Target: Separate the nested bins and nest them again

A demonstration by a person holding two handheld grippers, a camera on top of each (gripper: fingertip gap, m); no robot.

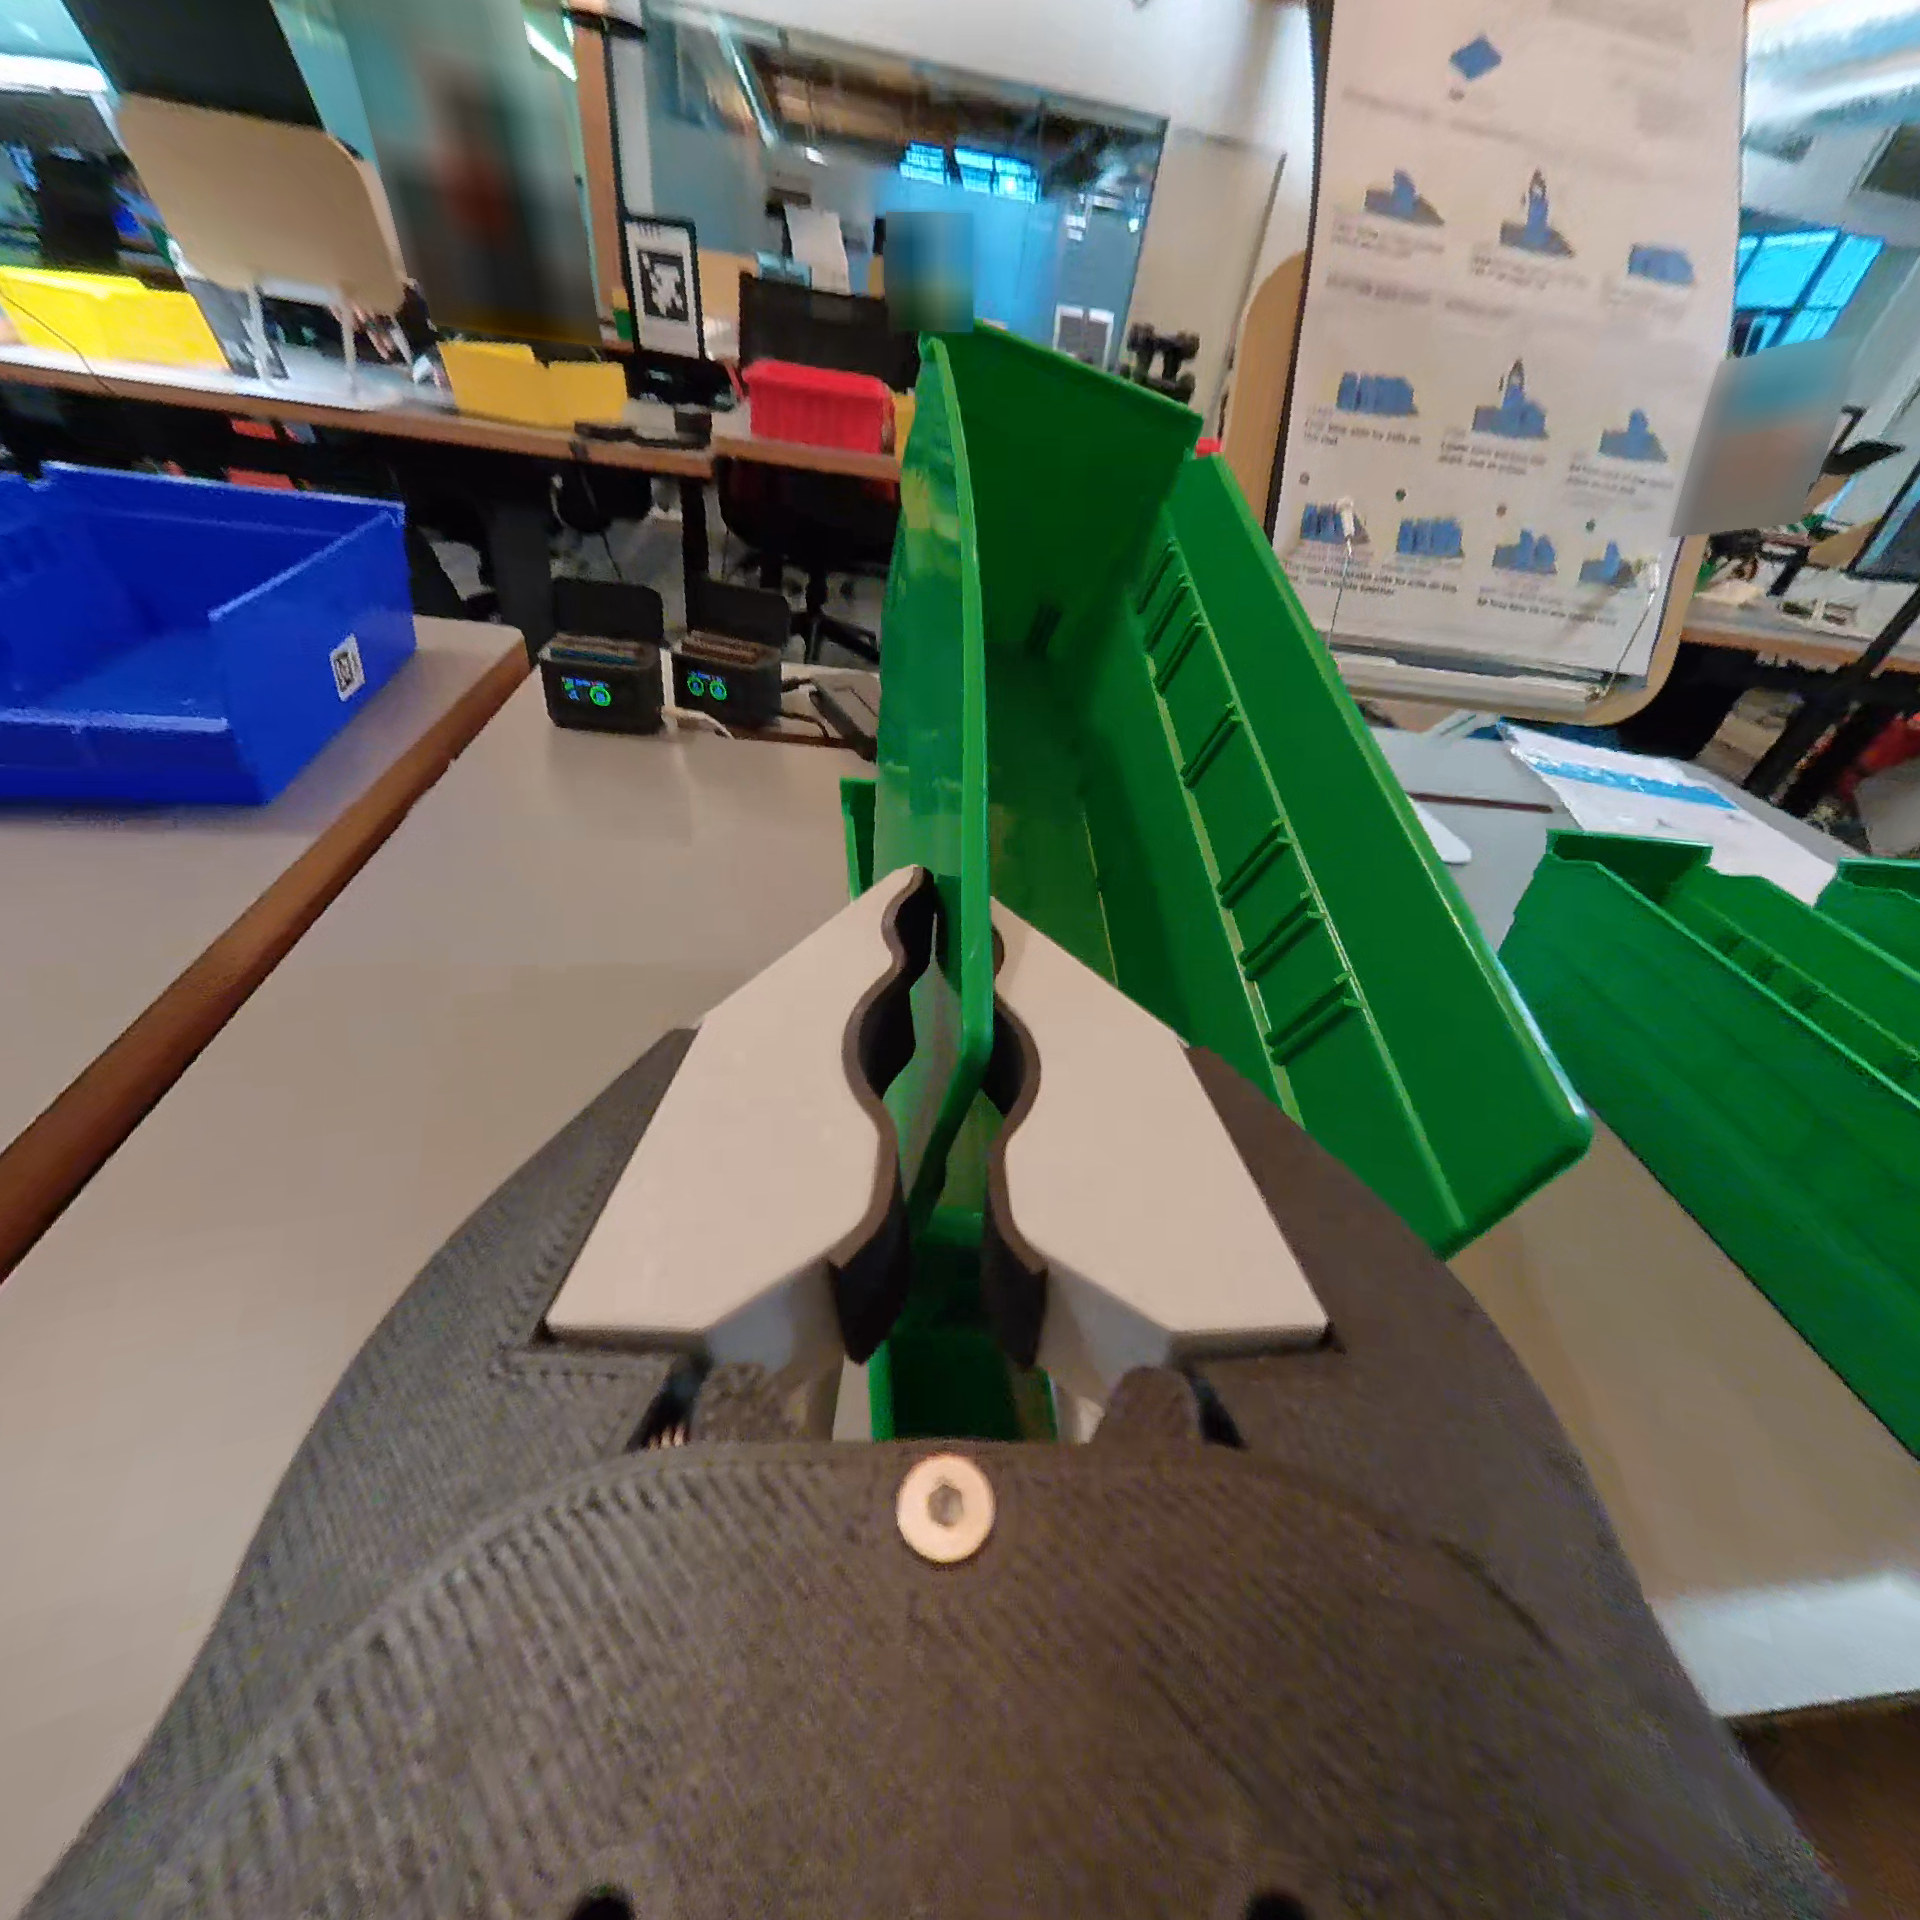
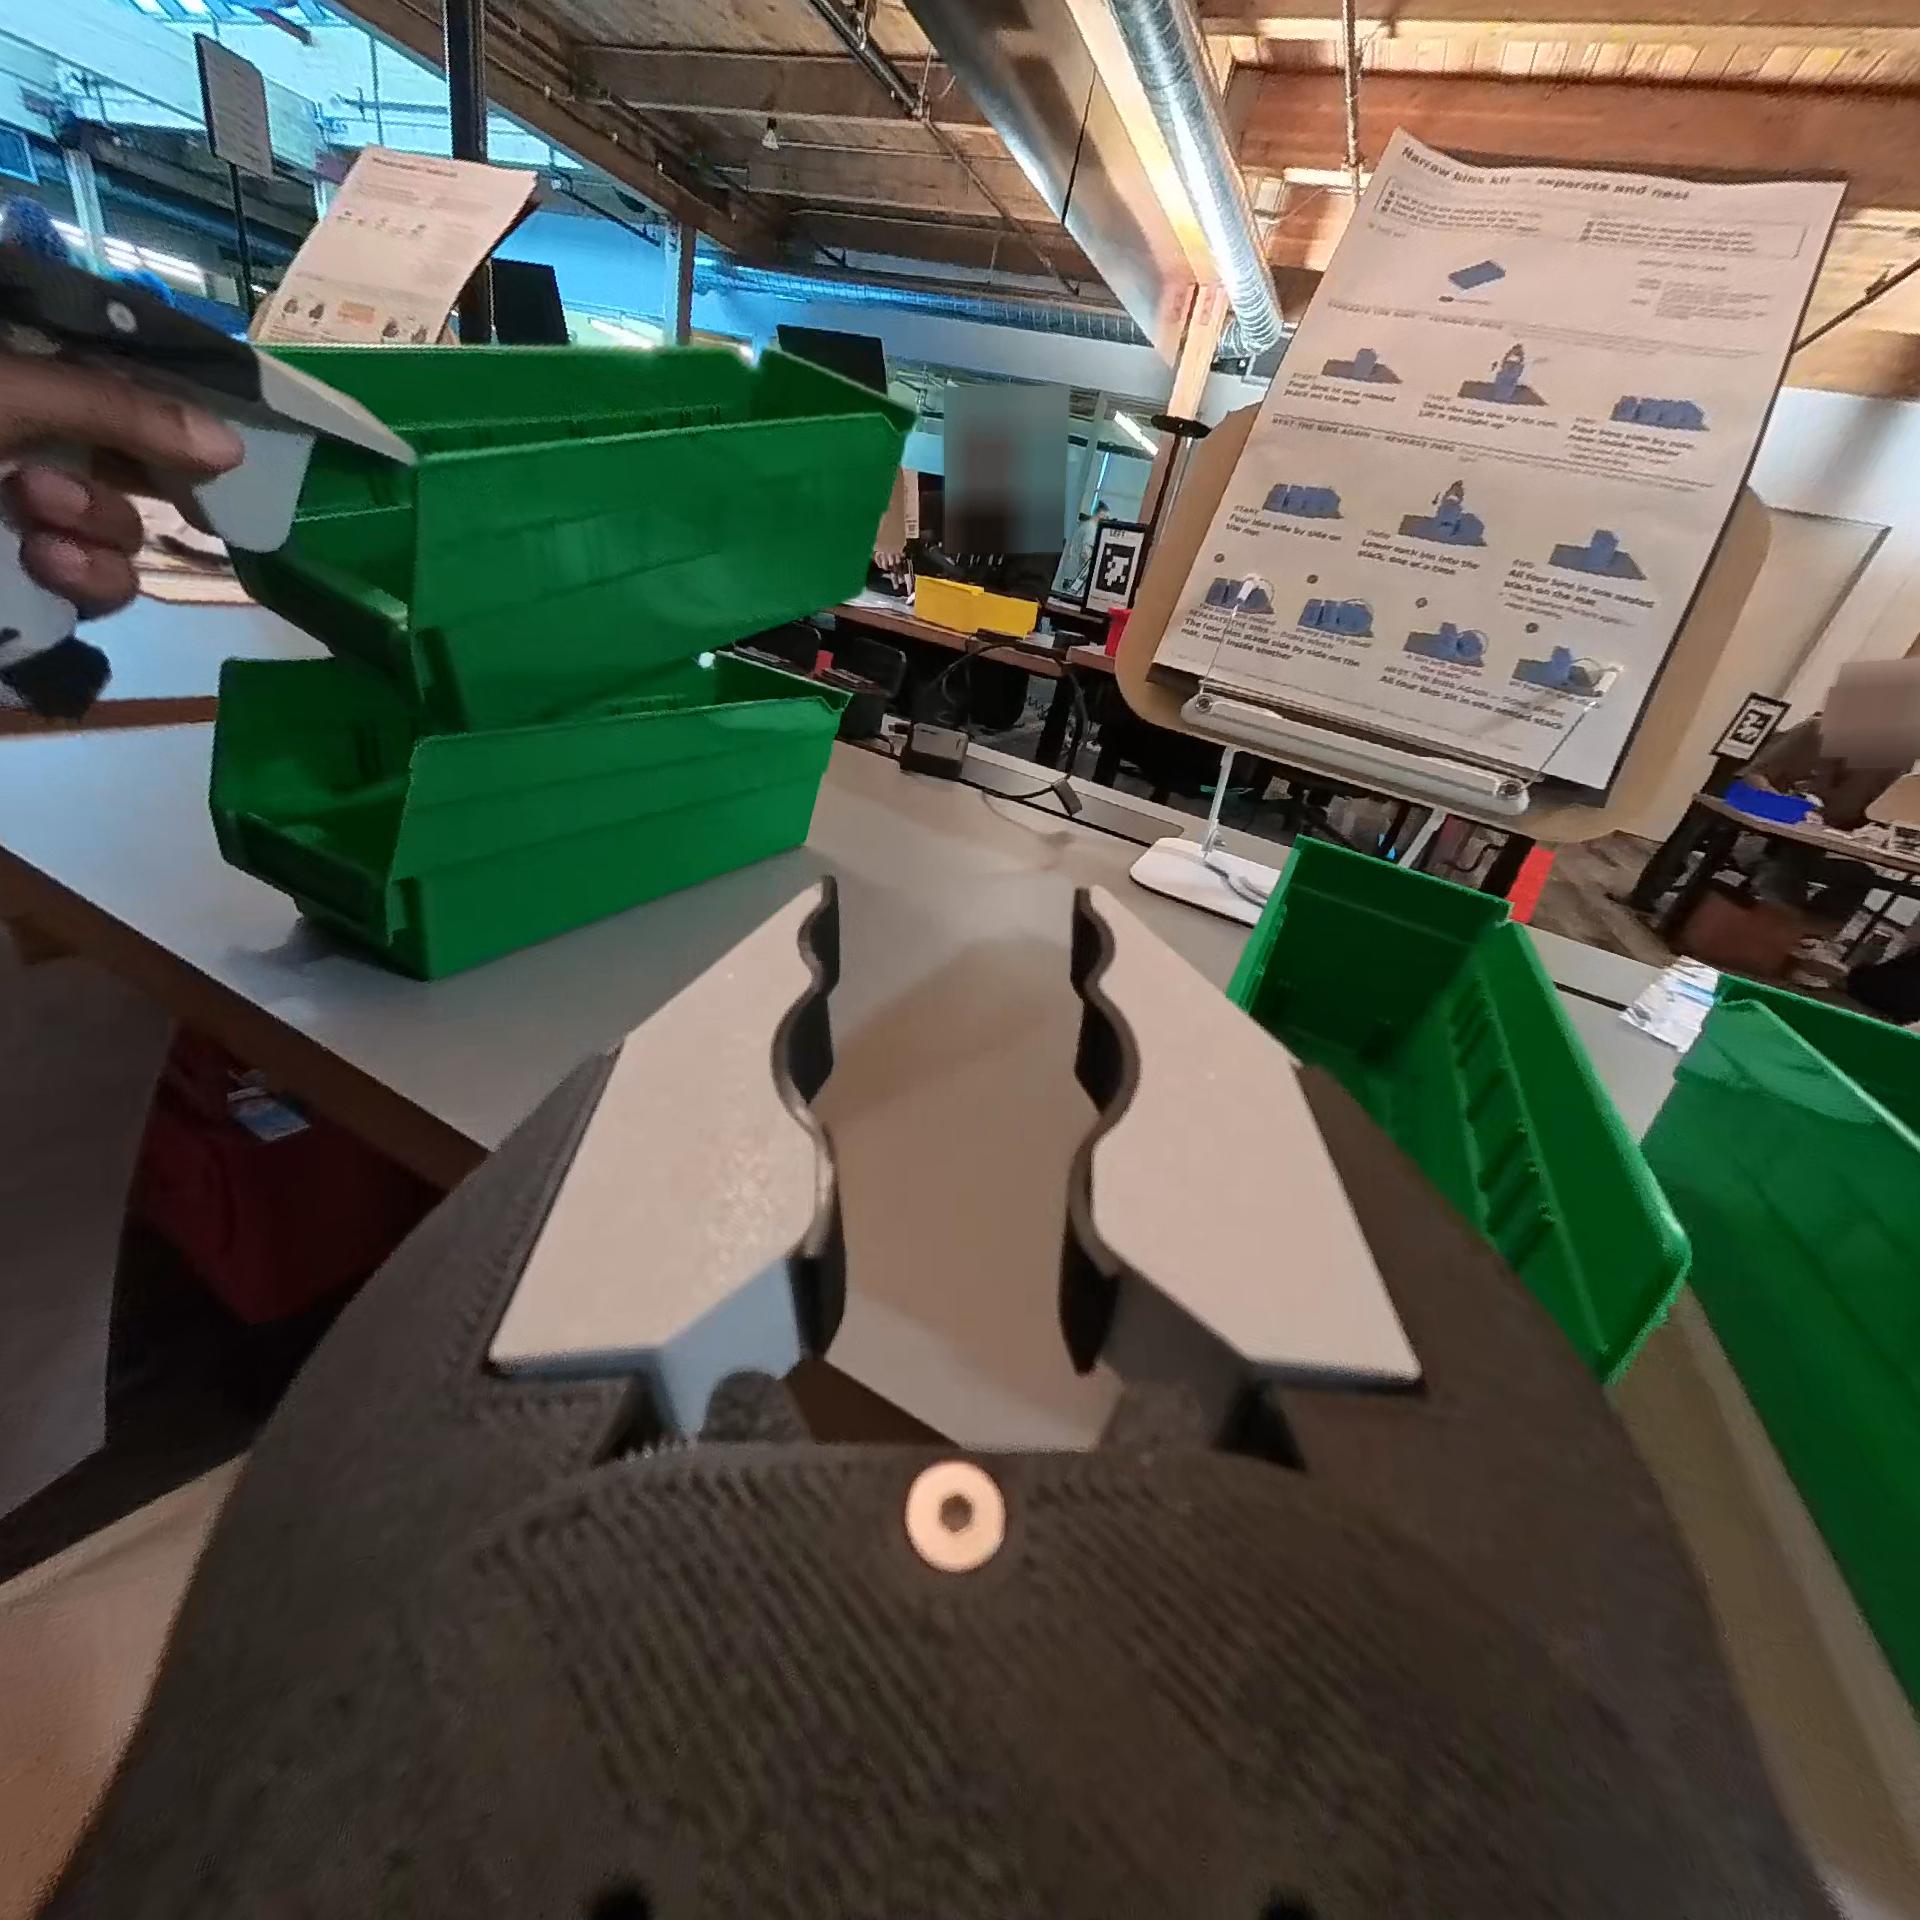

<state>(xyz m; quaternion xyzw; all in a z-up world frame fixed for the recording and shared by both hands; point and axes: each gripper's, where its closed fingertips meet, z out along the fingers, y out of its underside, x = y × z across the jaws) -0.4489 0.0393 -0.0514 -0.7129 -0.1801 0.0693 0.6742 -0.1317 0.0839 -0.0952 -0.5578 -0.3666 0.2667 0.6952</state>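
My left gripper [image 1: 961,920] is shut on the side wall of a long green bin [image 1: 1195,790] and holds it lifted and tilted. In the right wrist view that lifted bin [image 2: 623,520] hangs above a second green bin [image 2: 540,810] standing on the table, with the left gripper [image 2: 312,457] clamped on its near rim. My right gripper [image 2: 951,966] is open and empty above the table. Two more green bins lie to the right: one [image 2: 1455,1091] beside my right fingers, and another [image 2: 1808,1247] at the far right edge. One also shows in the left wrist view [image 1: 1714,1060].
A grey table [image 2: 987,862] carries the bins. An instruction sheet on a stand [image 2: 1475,447] stands at the back right. A blue bin [image 1: 187,644] sits on the neighbouring table at left. Two small black devices [image 1: 665,675] sit near the table's far edge.
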